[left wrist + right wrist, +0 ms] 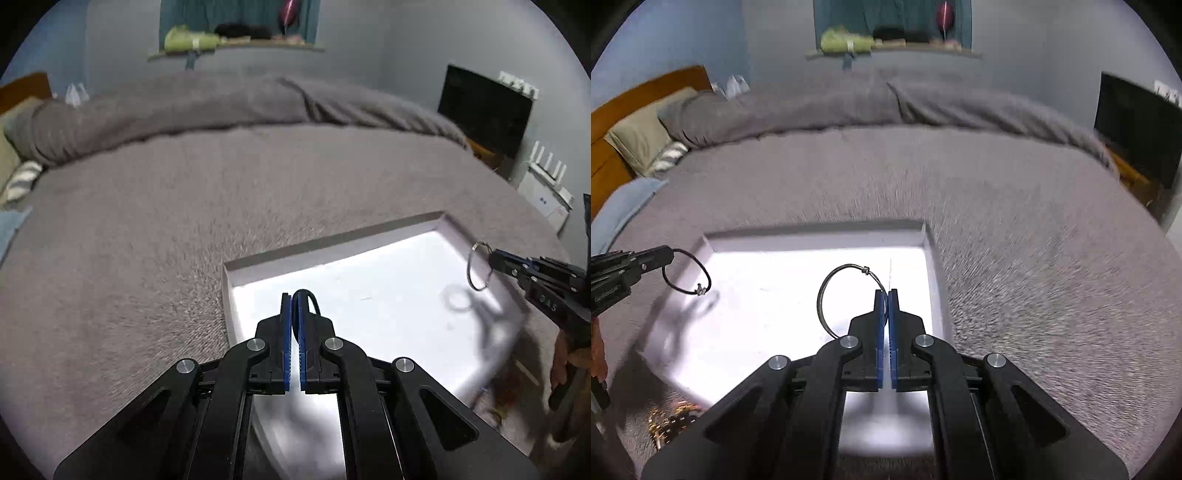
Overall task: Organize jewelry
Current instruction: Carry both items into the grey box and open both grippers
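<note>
Below-left of the right gripper [887, 295], a blurred gold heap [670, 424] is too smeared to identify, and the white tray [820, 230] is cut off behind both grippers' linkages.

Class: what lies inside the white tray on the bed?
The white tray shows only a bare floor with shadows. Two wire hoops hang above it, one in the right hand-held gripper, one in the left. The grippers hide its near part.

A bed covered by a grey fuzzy blanket [997, 206], with a bunched grey duvet [849, 107] across its far side. A beige pillow [639, 144] leans against an orange-brown headboard [646, 92]. A dark television screen [484, 114] stands against the grey wall, white routers [546, 170] beside it.
</note>
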Motion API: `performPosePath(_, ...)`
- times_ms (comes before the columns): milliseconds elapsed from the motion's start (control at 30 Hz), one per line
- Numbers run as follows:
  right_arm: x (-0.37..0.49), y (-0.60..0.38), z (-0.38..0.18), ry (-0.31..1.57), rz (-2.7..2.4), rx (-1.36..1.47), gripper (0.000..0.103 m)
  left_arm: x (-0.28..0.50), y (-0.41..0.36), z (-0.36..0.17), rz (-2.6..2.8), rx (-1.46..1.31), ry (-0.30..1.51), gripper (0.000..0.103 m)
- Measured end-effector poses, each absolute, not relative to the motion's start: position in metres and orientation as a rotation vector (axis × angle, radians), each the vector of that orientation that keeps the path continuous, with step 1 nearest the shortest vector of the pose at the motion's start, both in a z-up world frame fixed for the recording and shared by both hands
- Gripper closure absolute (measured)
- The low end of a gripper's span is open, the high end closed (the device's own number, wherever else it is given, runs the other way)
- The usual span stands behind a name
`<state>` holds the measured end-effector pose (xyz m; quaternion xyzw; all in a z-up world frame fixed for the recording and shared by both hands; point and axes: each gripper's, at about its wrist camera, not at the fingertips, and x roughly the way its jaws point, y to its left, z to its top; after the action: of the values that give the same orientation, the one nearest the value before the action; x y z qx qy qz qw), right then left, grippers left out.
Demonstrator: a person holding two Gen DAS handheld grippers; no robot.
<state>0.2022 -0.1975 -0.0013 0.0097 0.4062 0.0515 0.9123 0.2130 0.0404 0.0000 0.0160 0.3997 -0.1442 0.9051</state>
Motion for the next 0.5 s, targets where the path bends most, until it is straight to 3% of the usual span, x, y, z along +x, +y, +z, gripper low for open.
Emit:
performPosePath(367, 0.216, -0.183, -0.021, 0.922, 0.108, -0.003, 0.101, 0.241, 0.034, -0.043, -0.245, 0.118, 0.956, 0.098)
performPosePath(433, 0.216, -0.185, -0.021, 0.924, 0.104, 0.003, 0.100, 0.239, 0.033, -0.042, -0.252, 0.119, 0.952, 0.091)
performPosePath(500, 0.216, -0.185, -0.018, 0.918, 0.099, 0.005, 0.099, 0.235, 0.034, -0.038, -0.252, 0.118, 0.933, 0.065)
